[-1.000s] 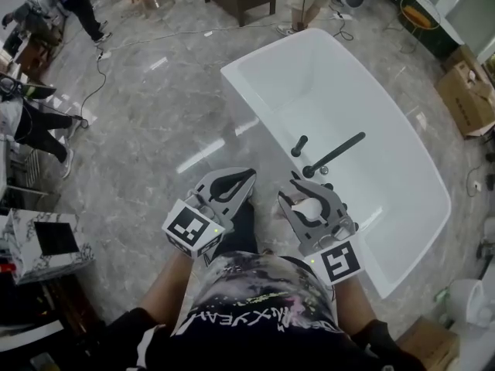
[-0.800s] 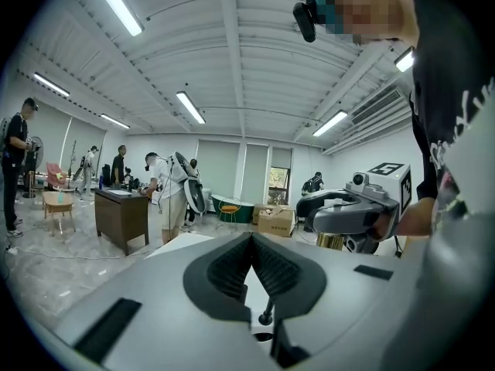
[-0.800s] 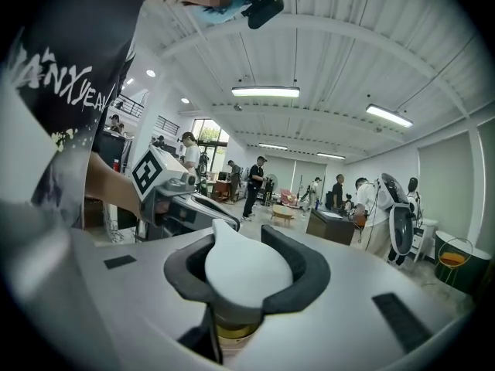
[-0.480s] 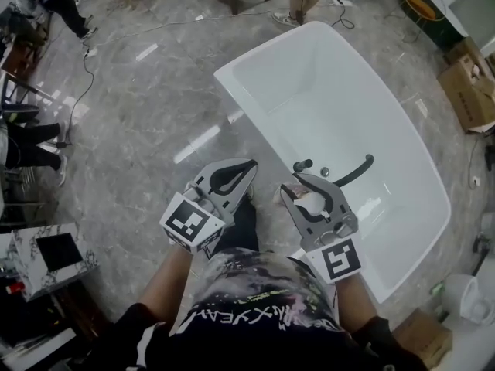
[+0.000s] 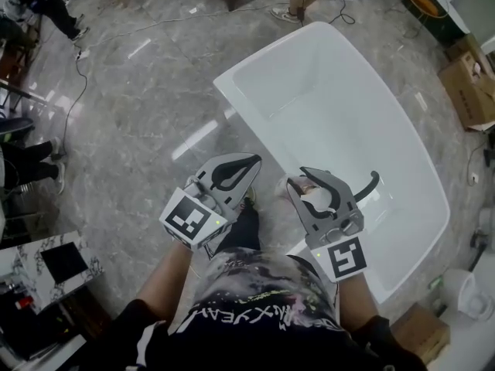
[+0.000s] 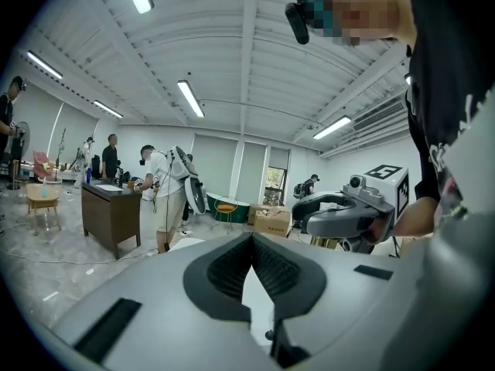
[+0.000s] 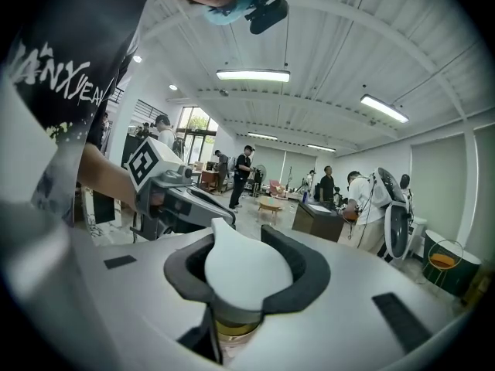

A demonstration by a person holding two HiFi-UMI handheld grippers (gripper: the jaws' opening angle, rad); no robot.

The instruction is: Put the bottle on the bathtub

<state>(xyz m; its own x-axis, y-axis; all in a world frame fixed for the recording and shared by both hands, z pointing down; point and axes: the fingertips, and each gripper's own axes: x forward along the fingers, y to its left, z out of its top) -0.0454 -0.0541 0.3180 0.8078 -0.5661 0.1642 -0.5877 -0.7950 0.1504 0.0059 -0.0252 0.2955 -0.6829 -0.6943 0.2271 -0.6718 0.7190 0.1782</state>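
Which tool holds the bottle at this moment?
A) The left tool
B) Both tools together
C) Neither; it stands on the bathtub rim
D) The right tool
D: the white-topped bottle sits clamped between the jaws of the right tool, while the left tool is closed on nothing.

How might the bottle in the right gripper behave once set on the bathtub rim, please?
The bottle looks smooth and rounded, so it may slip in the jaws. The bathtub rim seems narrow and glossy, so it could slide or tip there.

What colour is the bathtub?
White. The bathtub shows best in the head view.
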